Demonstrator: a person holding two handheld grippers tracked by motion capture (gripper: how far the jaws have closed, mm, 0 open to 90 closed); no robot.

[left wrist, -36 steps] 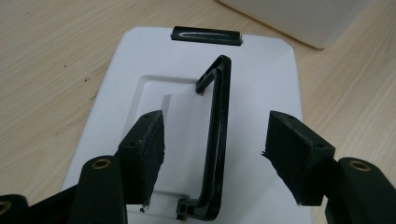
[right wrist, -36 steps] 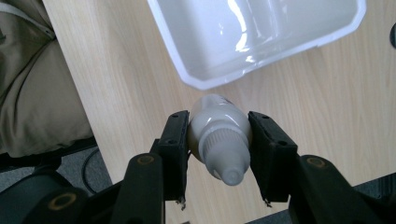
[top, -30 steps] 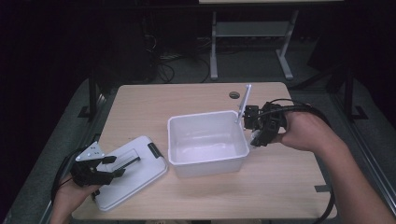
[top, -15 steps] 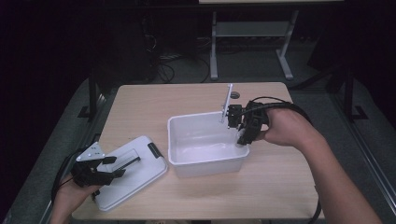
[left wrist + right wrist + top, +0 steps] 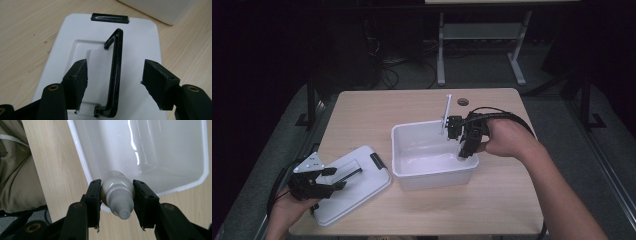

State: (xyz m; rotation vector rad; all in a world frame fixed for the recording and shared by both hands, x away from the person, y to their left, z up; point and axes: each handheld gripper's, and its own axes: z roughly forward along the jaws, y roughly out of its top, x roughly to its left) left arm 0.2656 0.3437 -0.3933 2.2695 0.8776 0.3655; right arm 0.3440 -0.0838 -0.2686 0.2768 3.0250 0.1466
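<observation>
A light wooden table (image 5: 377,112) with rounded corners is seen under bright light, while the room beyond is left in darkness. A round hole (image 5: 462,101) is set near the table's far edge. Grey floor (image 5: 562,115) is seen around it; a white metal stand (image 5: 482,35) and cables (image 5: 387,60) are placed behind.

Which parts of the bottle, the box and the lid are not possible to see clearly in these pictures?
- Small white bottle: in the right gripper view the right gripper covers its sides; any label is hidden. In the high view it is too small.
- White box: its near inside wall is hidden by its own rim in the high view.
- White lid: cut off by the bottom edge in the left gripper view, behind the left gripper.
</observation>
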